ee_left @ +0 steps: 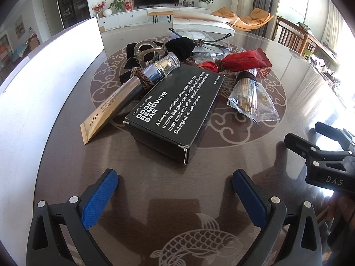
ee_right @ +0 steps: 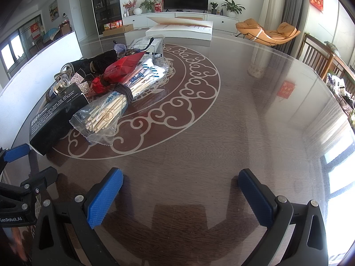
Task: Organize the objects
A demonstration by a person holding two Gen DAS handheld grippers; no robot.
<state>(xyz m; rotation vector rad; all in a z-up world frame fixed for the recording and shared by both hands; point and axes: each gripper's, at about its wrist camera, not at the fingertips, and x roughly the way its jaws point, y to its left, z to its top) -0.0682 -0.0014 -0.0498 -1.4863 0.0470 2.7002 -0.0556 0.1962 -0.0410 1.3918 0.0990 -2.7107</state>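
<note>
A pile of small objects lies on the dark glass-topped table. A black "Odor Removing Bar" box lies nearest my left gripper, which stands open and empty just in front of it. A tube with a clear cap, bound by a brown hair tie, leans on the box. A red packet and a bundled pack of chopsticks lie to the right. My right gripper is open over bare table, with the chopstick pack and the box ahead on its left.
A clear hair claw, black fabric items and plastic bags with glasses sit behind the pile. A white box stands at the table's far edge and a white panel on the left. Wooden chairs stand right.
</note>
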